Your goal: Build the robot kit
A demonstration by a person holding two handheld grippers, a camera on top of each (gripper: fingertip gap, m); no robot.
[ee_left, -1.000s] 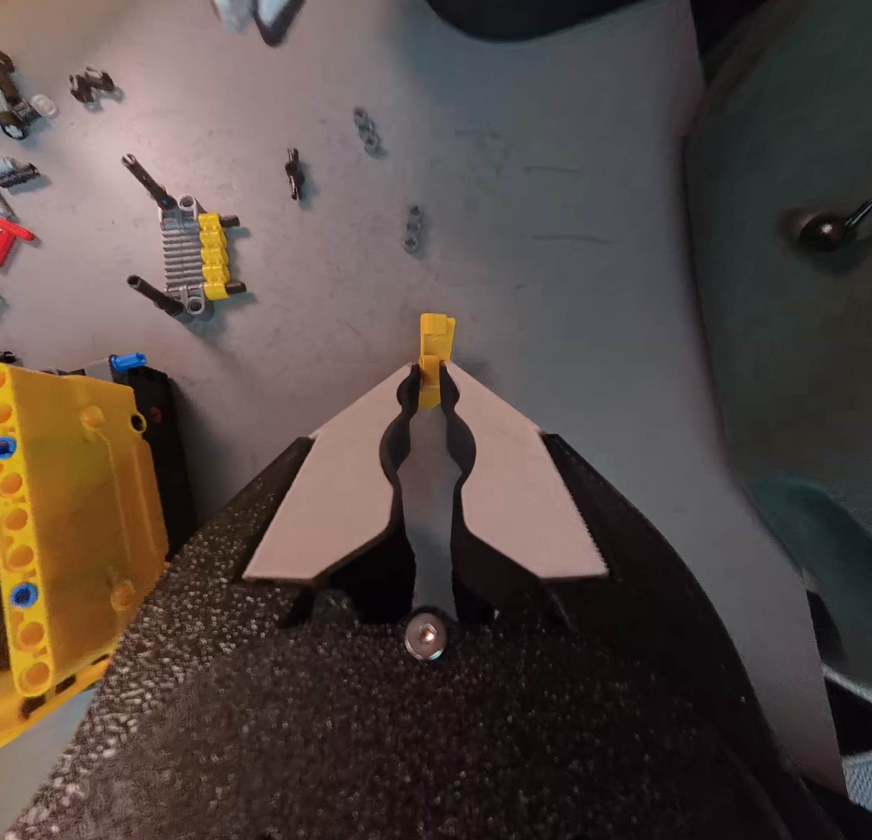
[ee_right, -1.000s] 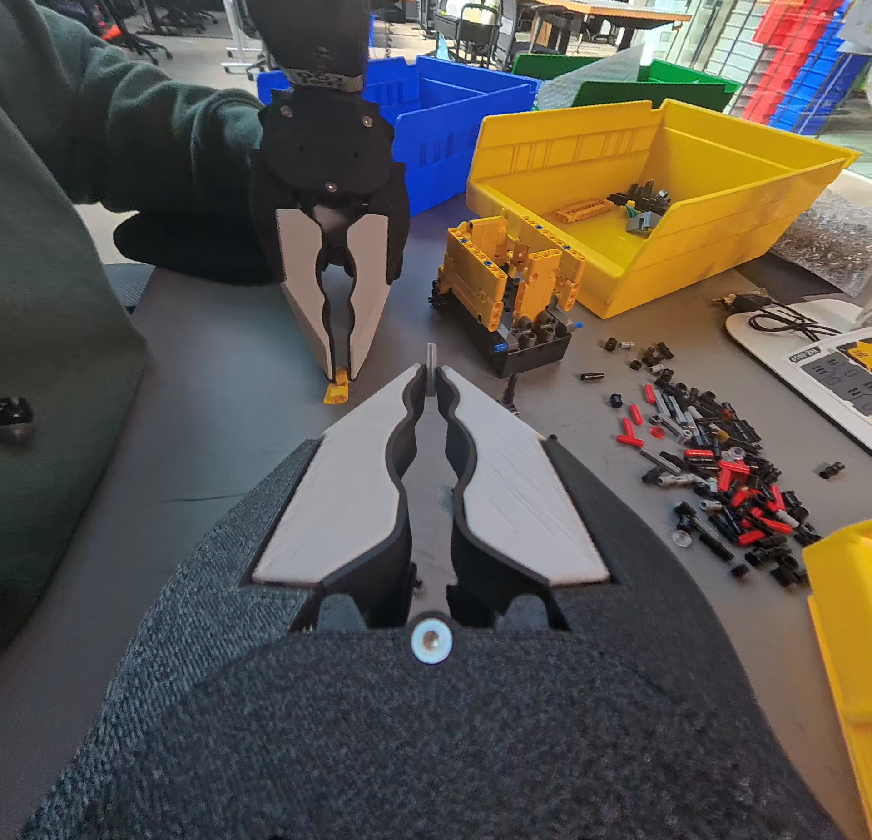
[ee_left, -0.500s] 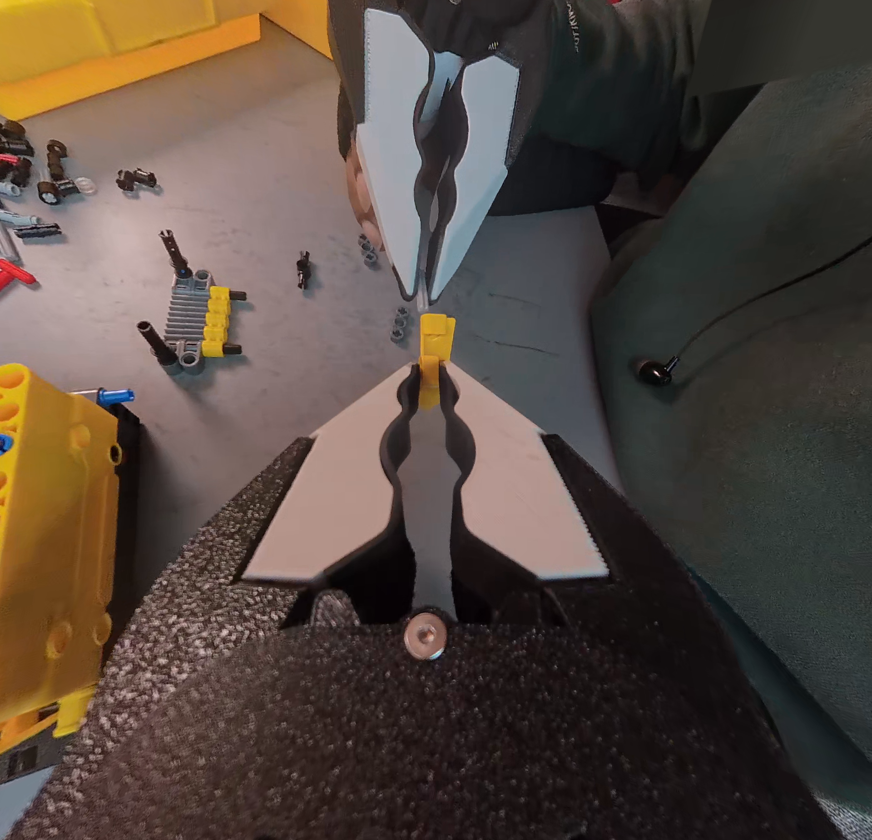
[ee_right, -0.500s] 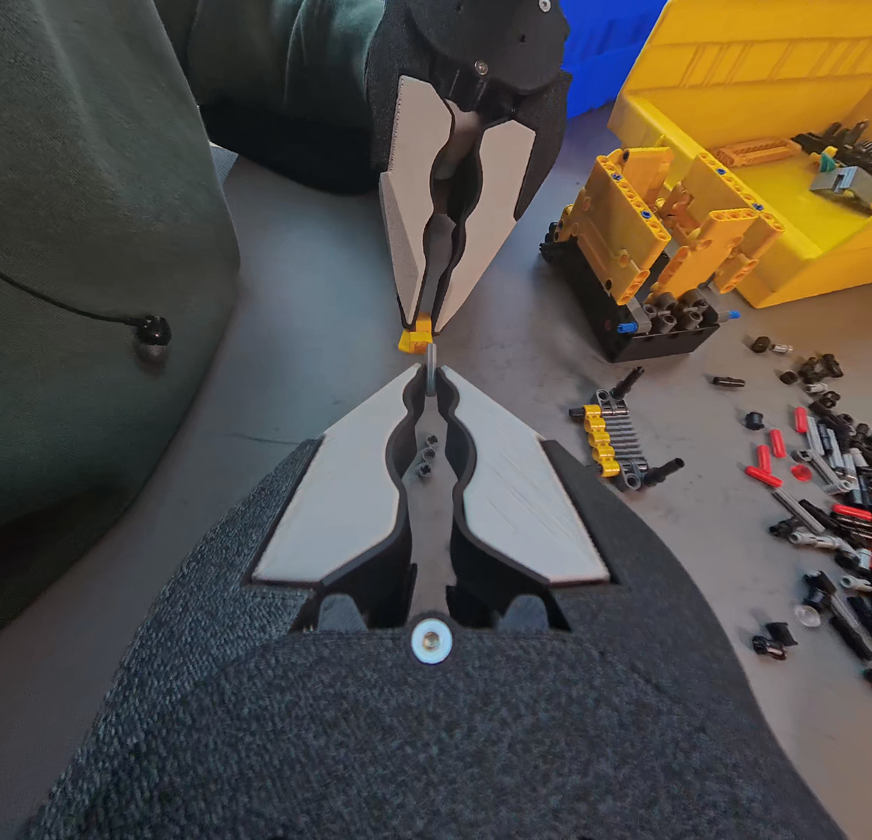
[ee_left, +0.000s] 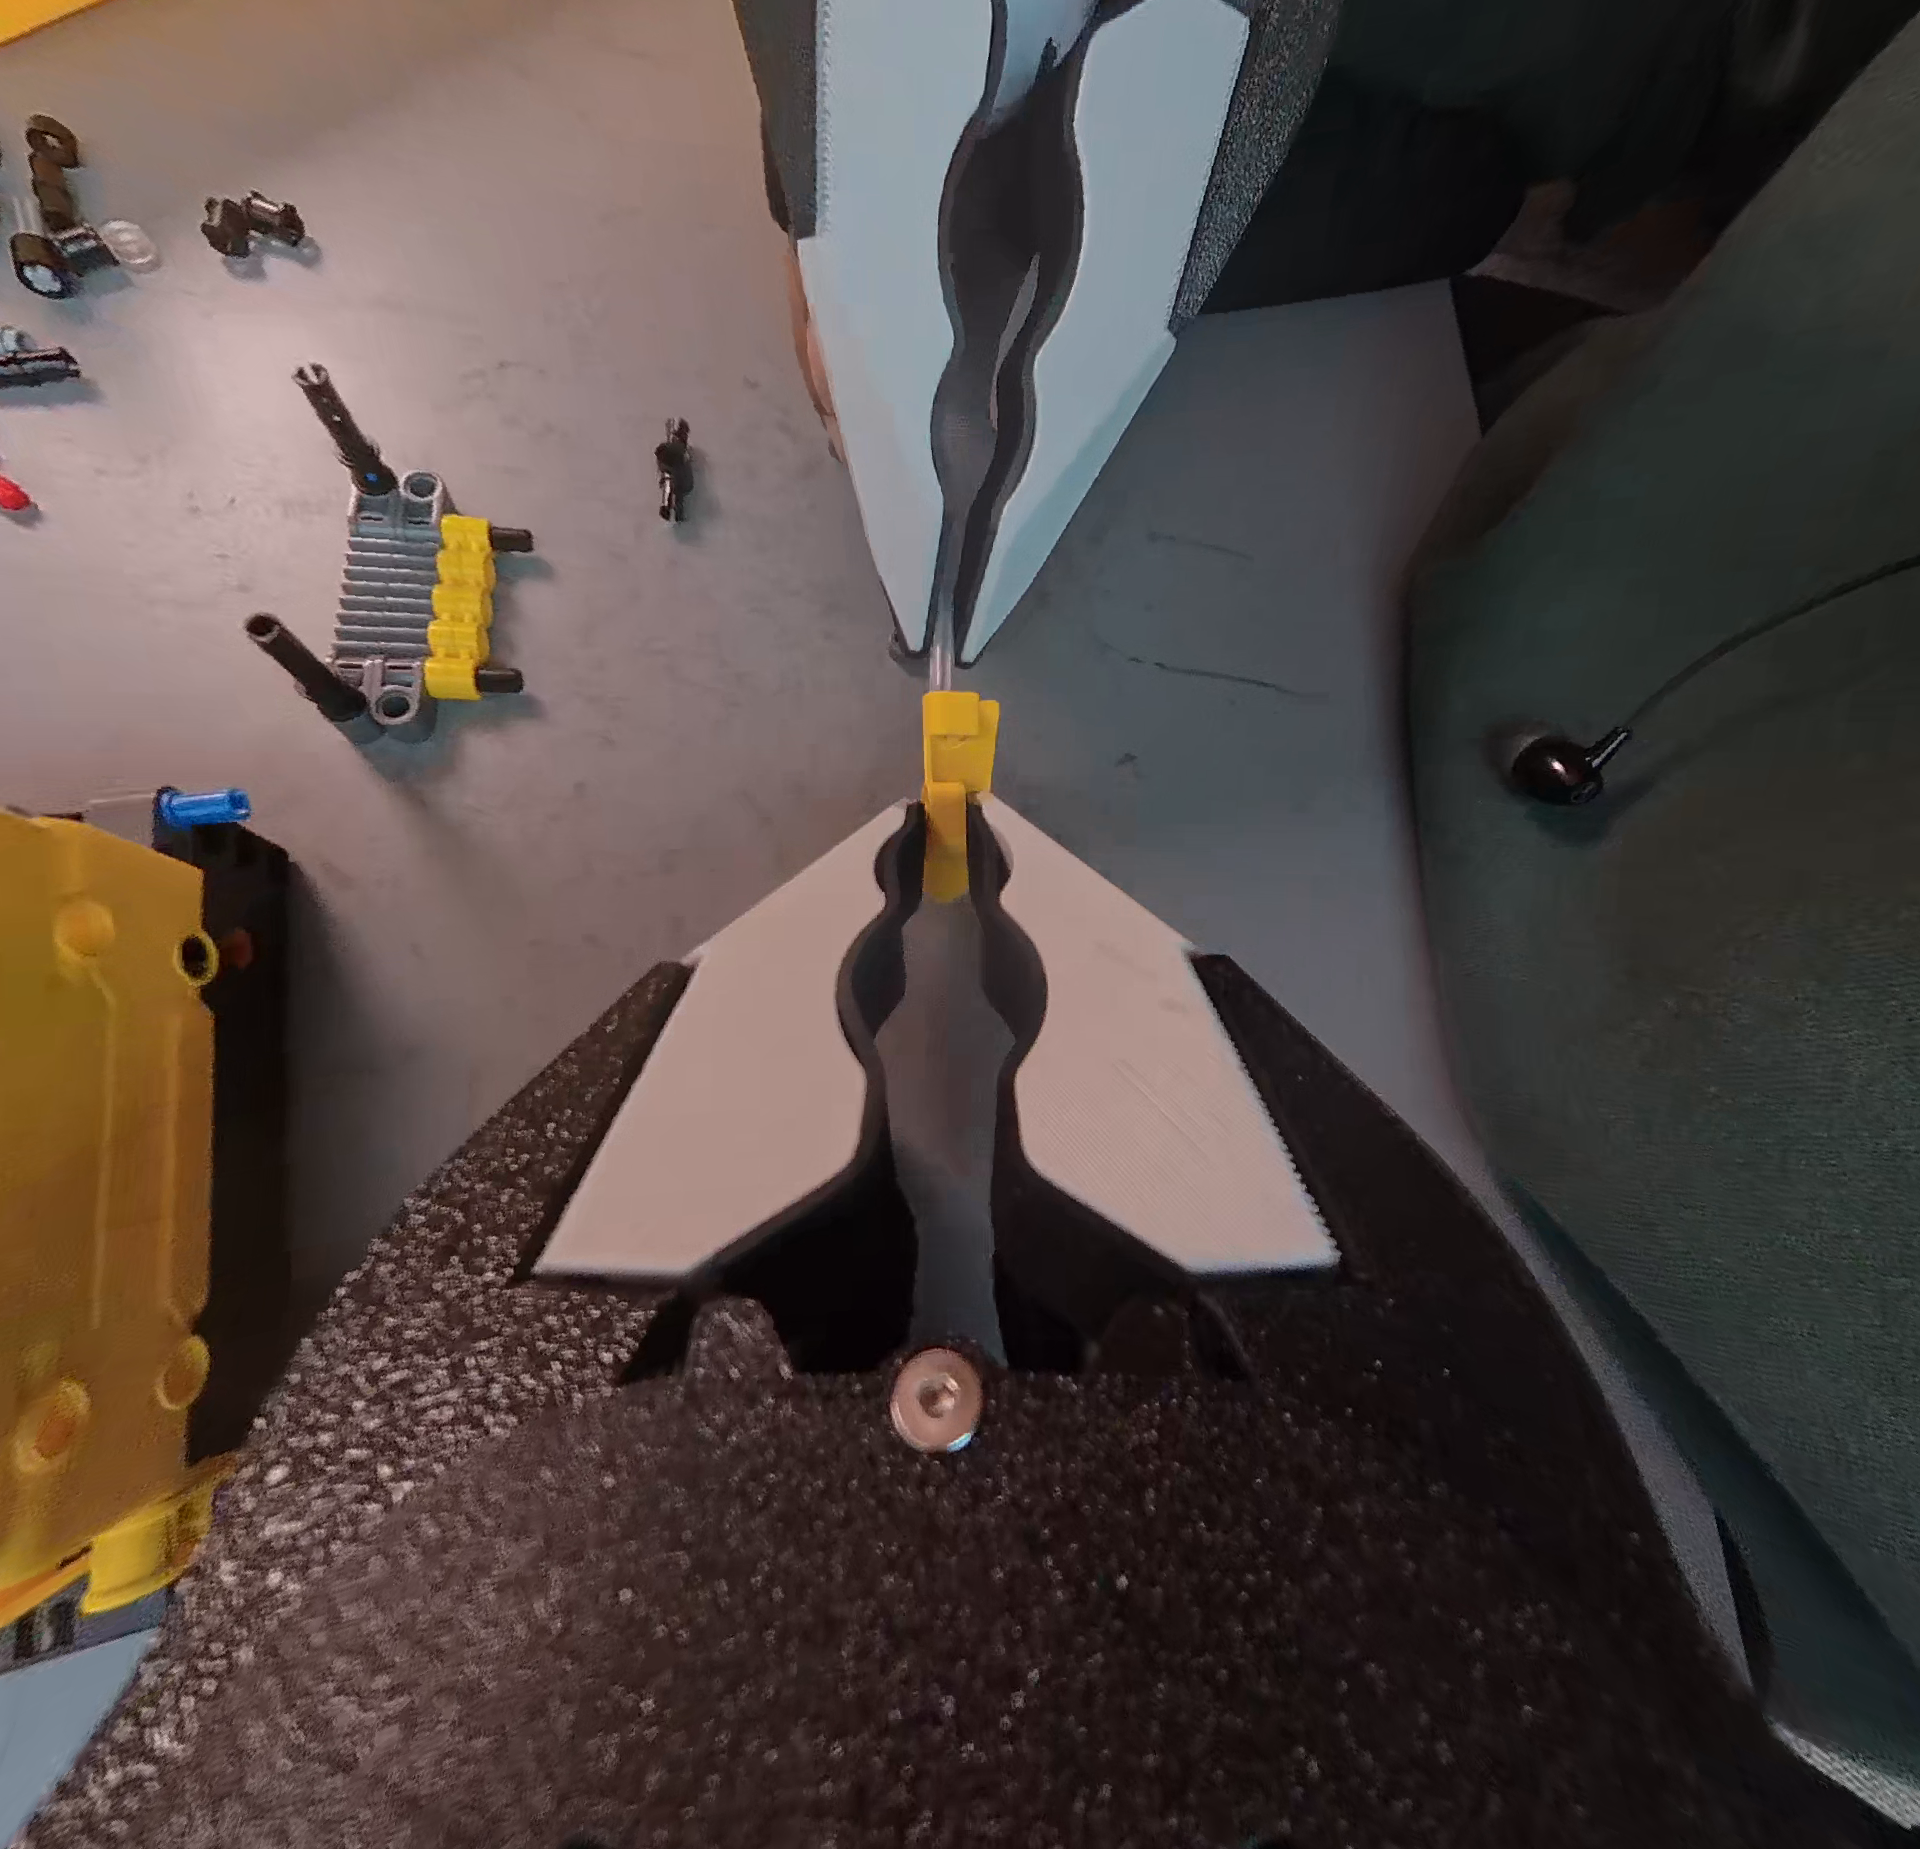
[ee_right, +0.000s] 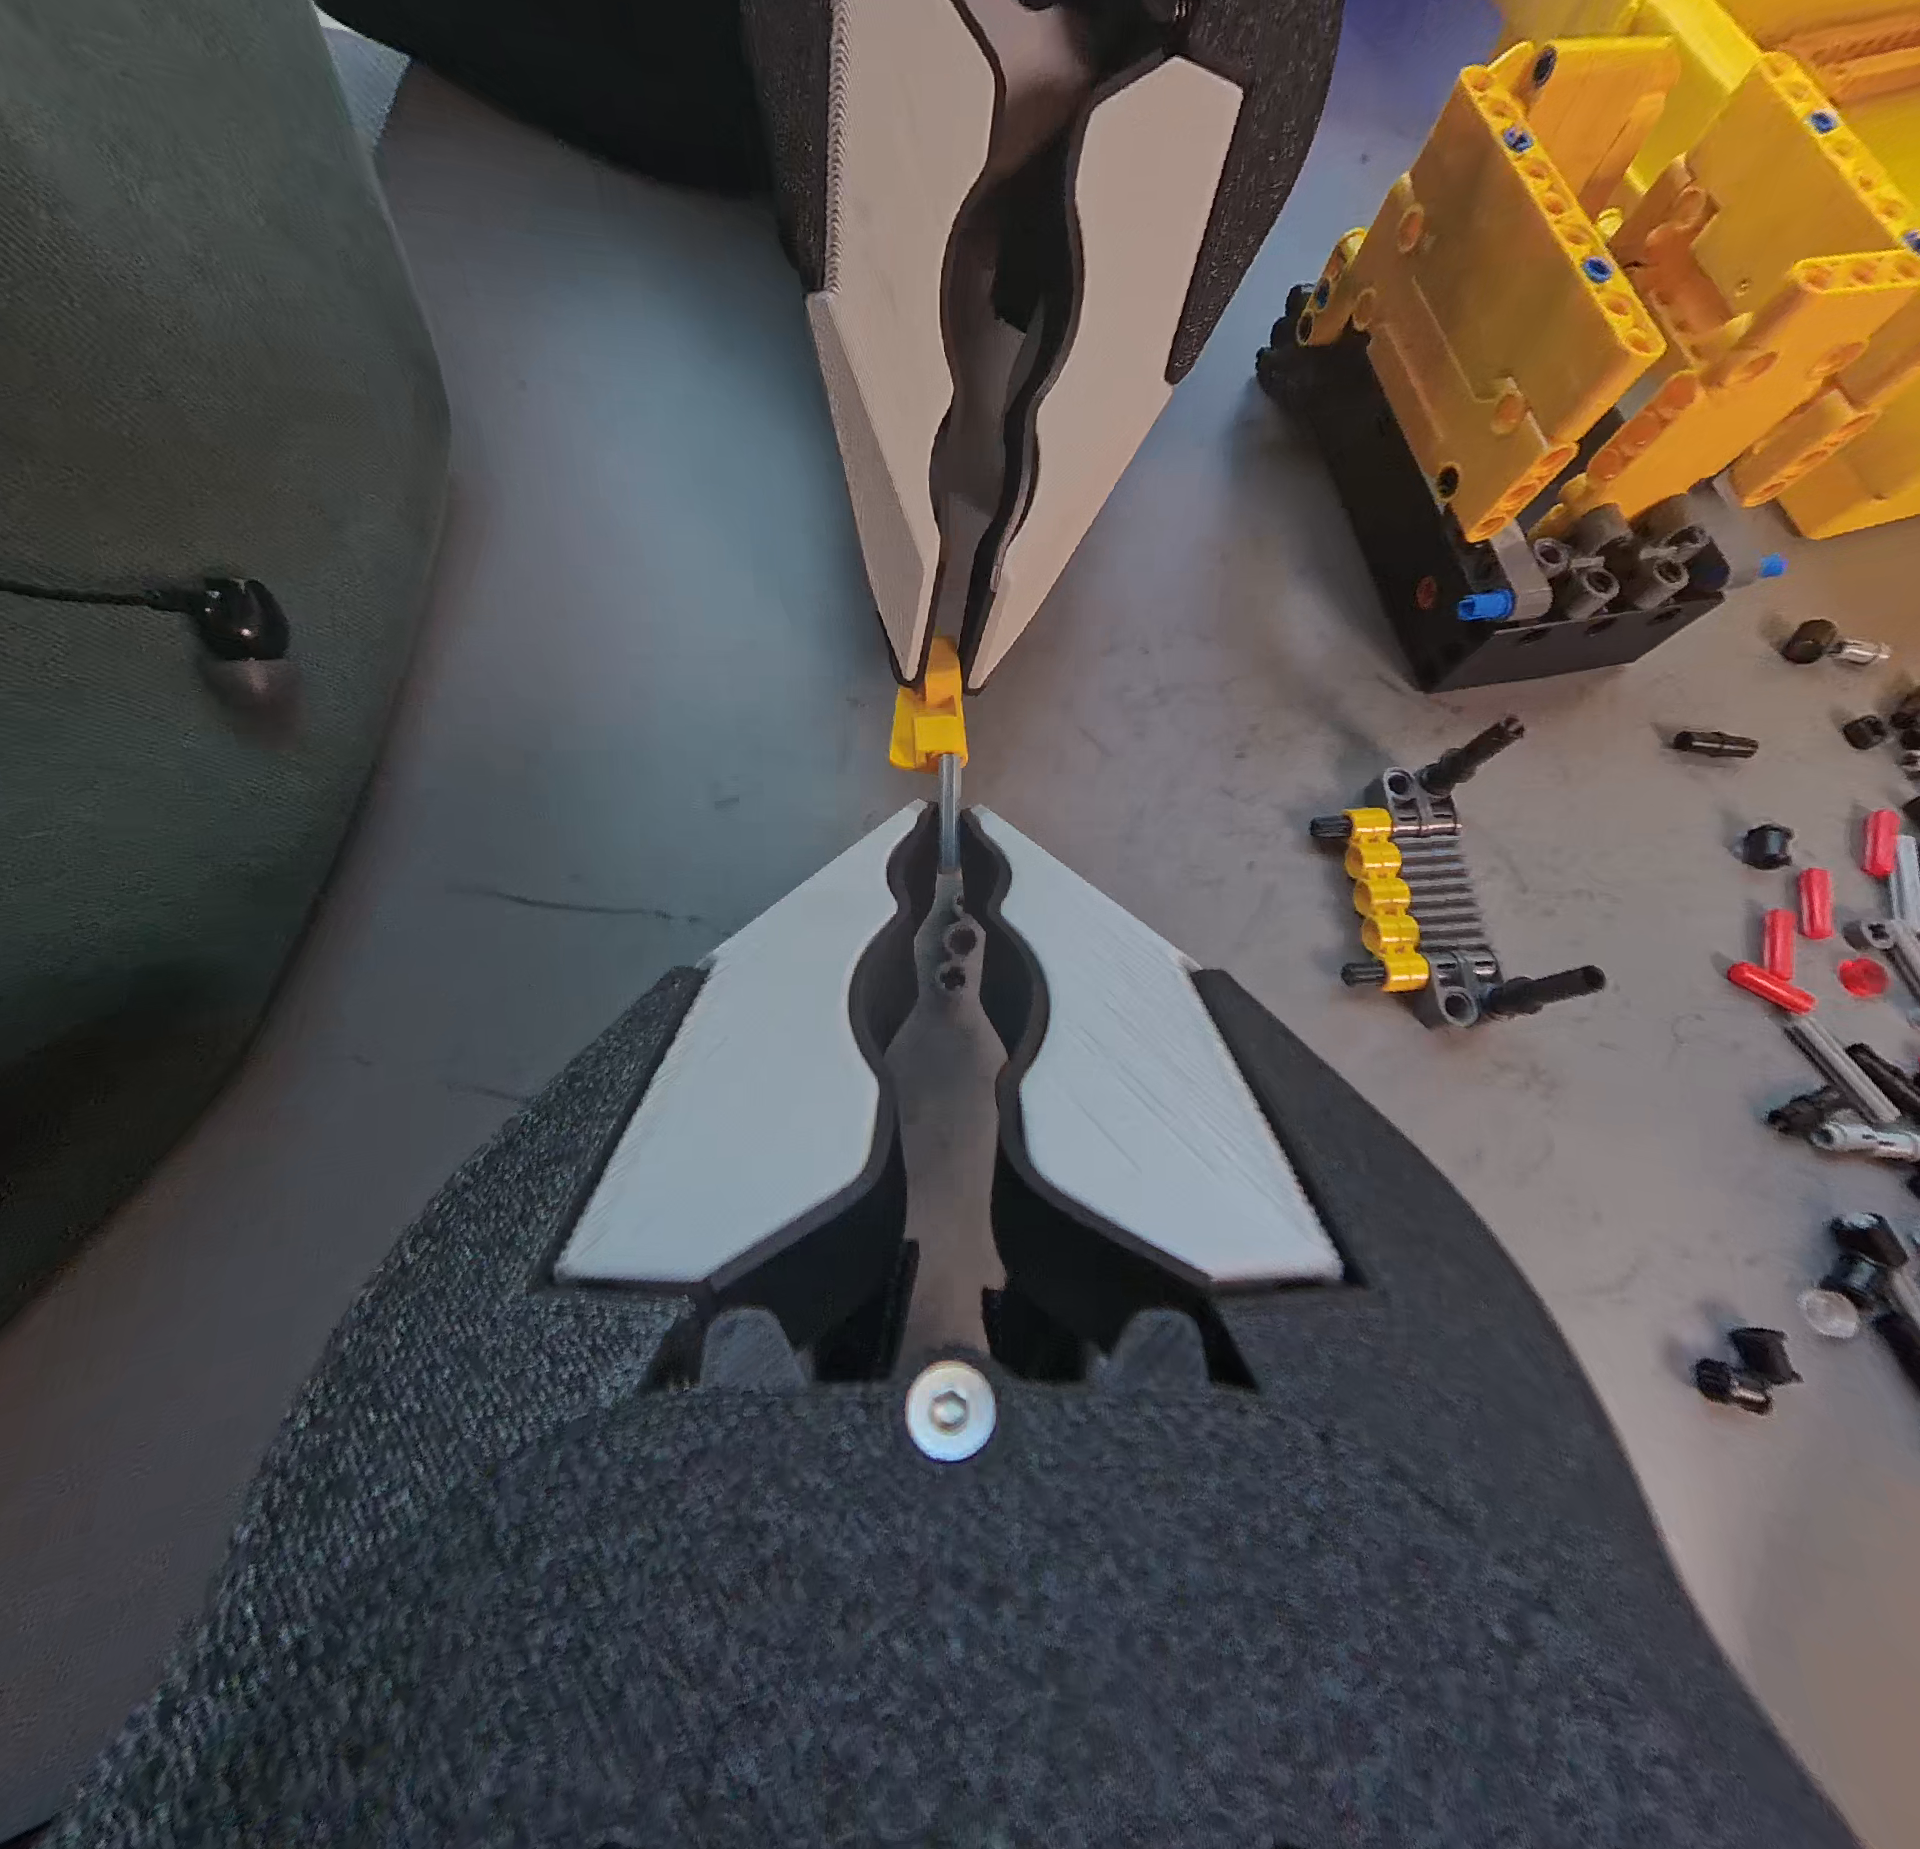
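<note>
A grey scuffed table (ee_right: pixel 623 552) carries loose parts at right and a yellow model (ee_right: pixel 1621 324) upper right. At frame centre, the left gripper (ee_left: pixel 948 812) pinches a yellow connector (ee_left: pixel 956 750); the right gripper (ee_right: pixel 948 812) pinches a thin grey axle (ee_right: pixel 948 791). The axle's long axis runs up the frame, its tip meeting the connector.

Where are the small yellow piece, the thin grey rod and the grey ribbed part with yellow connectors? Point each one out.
small yellow piece (ee_left: pixel 957 750): left wrist view, on its protruding upper block.
thin grey rod (ee_right: pixel 948 797): right wrist view, on its bare mid-shaft.
grey ribbed part with yellow connectors (ee_left: pixel 387 594): left wrist view, on the grey ribs.
</note>
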